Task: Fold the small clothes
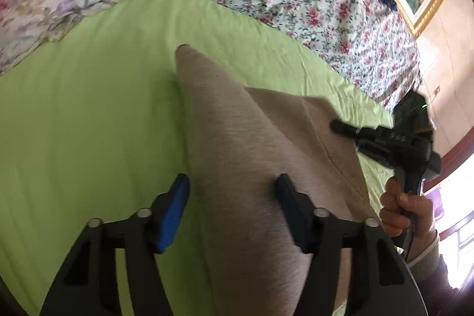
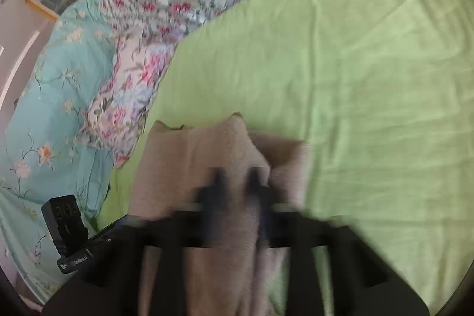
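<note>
Beige garment [image 1: 246,144] lies partly folded on the green sheet [image 1: 89,108]. Left gripper [image 1: 234,197] stands released, jaws straddling a raised fold; right gripper [image 2: 235,182], blurred, is clenched on the cloth.

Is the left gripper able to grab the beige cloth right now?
Probably yes. The left gripper is open with the beige cloth already bulging up between its fingers, and nothing blocks it. The right gripper pinches the cloth's other side, well clear.
</note>
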The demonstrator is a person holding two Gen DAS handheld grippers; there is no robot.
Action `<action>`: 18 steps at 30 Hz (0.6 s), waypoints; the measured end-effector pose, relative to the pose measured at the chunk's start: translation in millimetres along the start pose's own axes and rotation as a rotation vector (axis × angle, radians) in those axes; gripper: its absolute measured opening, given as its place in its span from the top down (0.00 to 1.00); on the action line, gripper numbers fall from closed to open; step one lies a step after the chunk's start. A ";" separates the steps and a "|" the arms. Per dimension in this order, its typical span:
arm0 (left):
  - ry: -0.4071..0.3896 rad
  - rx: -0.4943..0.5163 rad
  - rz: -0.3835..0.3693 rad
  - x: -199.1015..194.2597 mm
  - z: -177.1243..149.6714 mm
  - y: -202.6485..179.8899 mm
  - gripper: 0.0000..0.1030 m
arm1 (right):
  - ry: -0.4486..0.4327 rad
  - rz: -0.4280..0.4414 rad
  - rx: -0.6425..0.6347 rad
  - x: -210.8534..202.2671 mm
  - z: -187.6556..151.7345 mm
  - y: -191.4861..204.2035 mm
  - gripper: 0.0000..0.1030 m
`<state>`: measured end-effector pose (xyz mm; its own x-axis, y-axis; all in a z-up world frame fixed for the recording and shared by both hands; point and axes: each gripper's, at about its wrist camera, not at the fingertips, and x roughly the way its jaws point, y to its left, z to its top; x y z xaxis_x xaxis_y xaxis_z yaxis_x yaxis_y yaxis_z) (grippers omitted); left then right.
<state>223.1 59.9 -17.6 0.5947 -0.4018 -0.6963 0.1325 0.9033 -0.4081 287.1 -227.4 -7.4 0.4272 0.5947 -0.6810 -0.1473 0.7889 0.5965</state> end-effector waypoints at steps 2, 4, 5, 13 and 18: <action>-0.001 0.030 0.033 -0.2 -3.5 -5.4 0.45 | -0.074 -0.019 -0.044 -18.1 -3.7 10.5 0.92; 0.026 0.047 0.056 9.4 -5.4 -10.2 0.44 | -0.102 -0.087 -0.047 -24.7 -7.1 5.5 0.92; 0.056 0.048 0.059 16.0 -8.1 -8.4 0.44 | -0.095 -0.124 -0.037 -21.7 -9.5 -2.3 0.92; 0.042 0.070 0.080 -6.7 -12.3 -15.7 0.46 | -0.074 -0.133 0.043 -14.9 -18.7 -15.1 0.87; -0.031 0.119 -0.008 -53.8 -28.3 -41.4 0.46 | -0.127 -0.100 -0.033 -62.6 -44.9 30.2 0.87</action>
<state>163.1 39.8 20.1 0.6173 -0.4061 -0.6739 0.2298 0.9122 -0.3392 215.9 -233.9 34.2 0.5506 0.4902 -0.6757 -0.1270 0.8492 0.5126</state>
